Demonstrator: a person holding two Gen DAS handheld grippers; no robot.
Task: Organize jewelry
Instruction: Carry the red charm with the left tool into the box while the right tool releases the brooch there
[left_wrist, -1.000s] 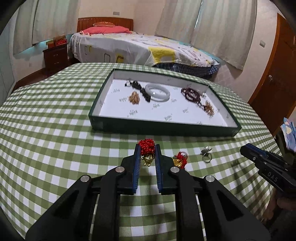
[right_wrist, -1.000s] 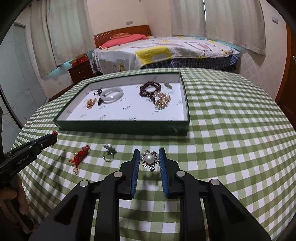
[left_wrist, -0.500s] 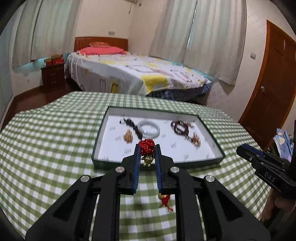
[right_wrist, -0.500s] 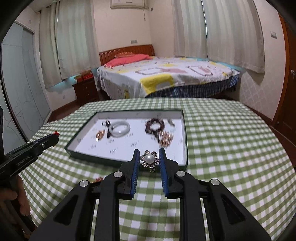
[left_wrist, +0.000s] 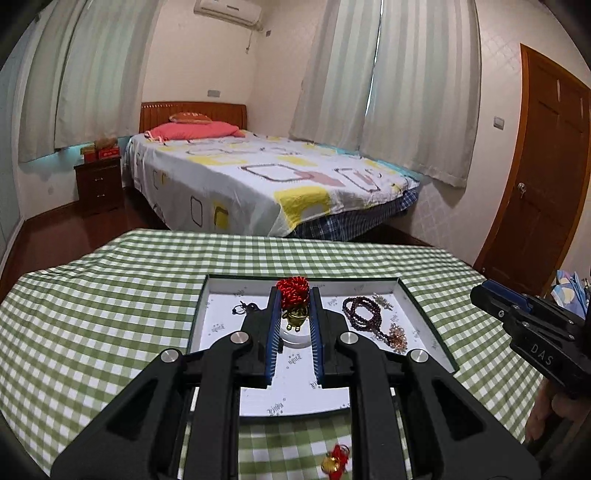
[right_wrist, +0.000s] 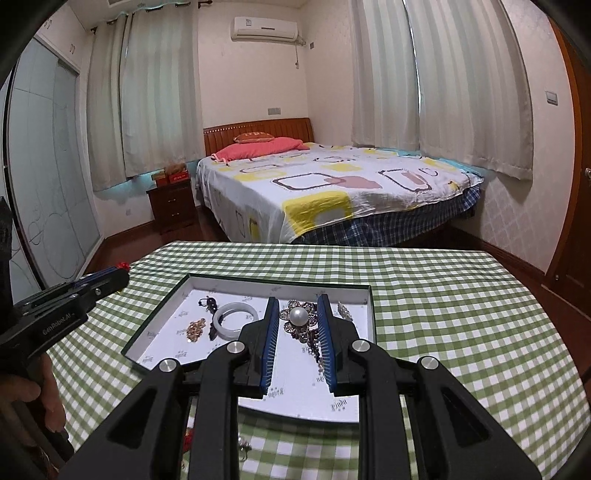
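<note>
**Both charms carried above the tray**

The red-knot bell charm (left_wrist: 293, 302) sat clamped in the left gripper's (left_wrist: 293, 295) jaws, the pearl flower brooch (right_wrist: 297, 316) in the right gripper's (right_wrist: 295, 314), both over the tray (left_wrist: 424, 314), near its front edge.

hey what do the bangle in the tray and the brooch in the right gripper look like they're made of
Bangle: likely jade or glass; pale, smooth, glossy, slightly translucent. Brooch: apparently metal petals with glinting stones around a round white pearl-like bead with a bright highlight.

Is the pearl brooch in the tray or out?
Out. The right gripper holds the pearl brooch above the tray.
</note>
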